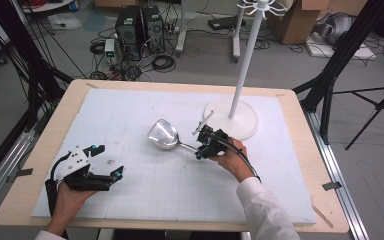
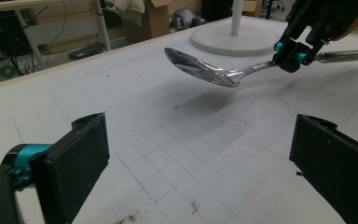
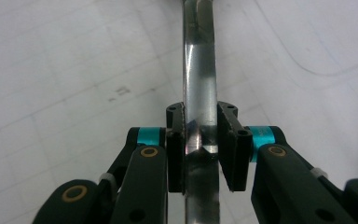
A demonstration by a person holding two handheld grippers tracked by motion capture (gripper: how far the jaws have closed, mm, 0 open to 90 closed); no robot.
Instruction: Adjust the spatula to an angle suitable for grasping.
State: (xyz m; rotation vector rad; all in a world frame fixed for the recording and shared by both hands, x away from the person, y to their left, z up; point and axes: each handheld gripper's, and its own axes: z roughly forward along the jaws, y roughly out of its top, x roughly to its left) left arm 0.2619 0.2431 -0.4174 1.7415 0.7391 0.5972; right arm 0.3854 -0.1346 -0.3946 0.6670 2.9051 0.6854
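A large shiny metal spoon [image 1: 166,135] hangs a little above the white gridded mat [image 1: 130,115], bowl to the left, with its shadow on the mat below. My right gripper [image 1: 203,146] is shut on the spoon's handle [image 3: 199,102], whose flat strip runs between the two black pads. In the left gripper view the spoon [image 2: 205,70] floats ahead, held by the right gripper [image 2: 292,55]. At the mat's near left my left gripper [image 1: 111,165] rests low and open, its jaws wide apart with bare mat between them [image 2: 200,158].
A white stand with a round base [image 1: 232,119] and a tall pole [image 1: 247,55] rises at the mat's far right, just behind the right gripper. The wooden table edge [image 1: 55,115] frames the mat. Computers, cables and boxes lie on the floor beyond.
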